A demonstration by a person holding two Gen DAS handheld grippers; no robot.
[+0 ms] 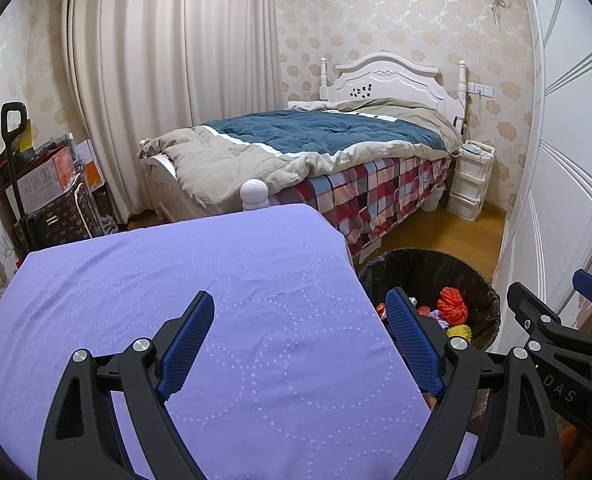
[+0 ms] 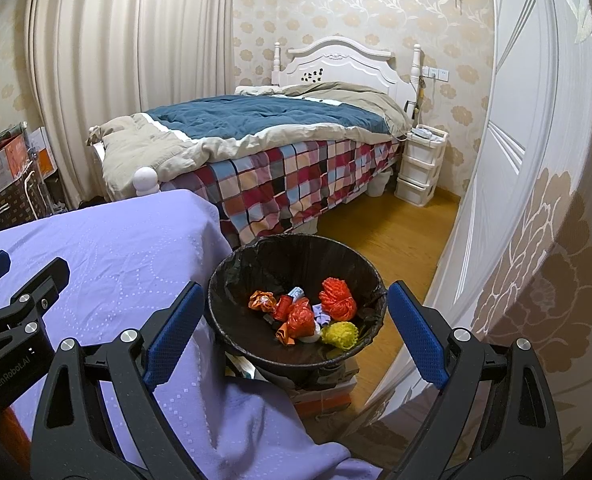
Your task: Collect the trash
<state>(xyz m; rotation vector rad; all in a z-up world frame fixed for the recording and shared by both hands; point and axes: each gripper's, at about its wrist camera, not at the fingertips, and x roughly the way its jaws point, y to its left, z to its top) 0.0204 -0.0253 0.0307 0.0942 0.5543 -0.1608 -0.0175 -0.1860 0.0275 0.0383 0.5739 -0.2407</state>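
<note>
A black-lined trash bin (image 2: 232, 280) stands right of a table under a purple cloth (image 2: 116, 264). In it lie a red net ball (image 2: 337, 300), a yellow net ball (image 2: 339, 335), an orange-red plastic bag (image 2: 300, 318) and other small scraps. My right gripper (image 2: 294, 320) is open and empty above the bin. My left gripper (image 1: 299, 328) is open and empty over the purple cloth (image 1: 196, 280), with the bin (image 1: 479, 284) to its right. The right gripper also shows at the right edge of the left wrist view (image 1: 555, 312).
A bed (image 2: 264, 128) with a blue and beige quilt and checked cover stands beyond the table. A white drawer unit (image 2: 419, 168) is by the headboard. A white door (image 2: 515, 140) is on the right. Boxes and a trolley (image 1: 44, 184) sit at the left by the curtain.
</note>
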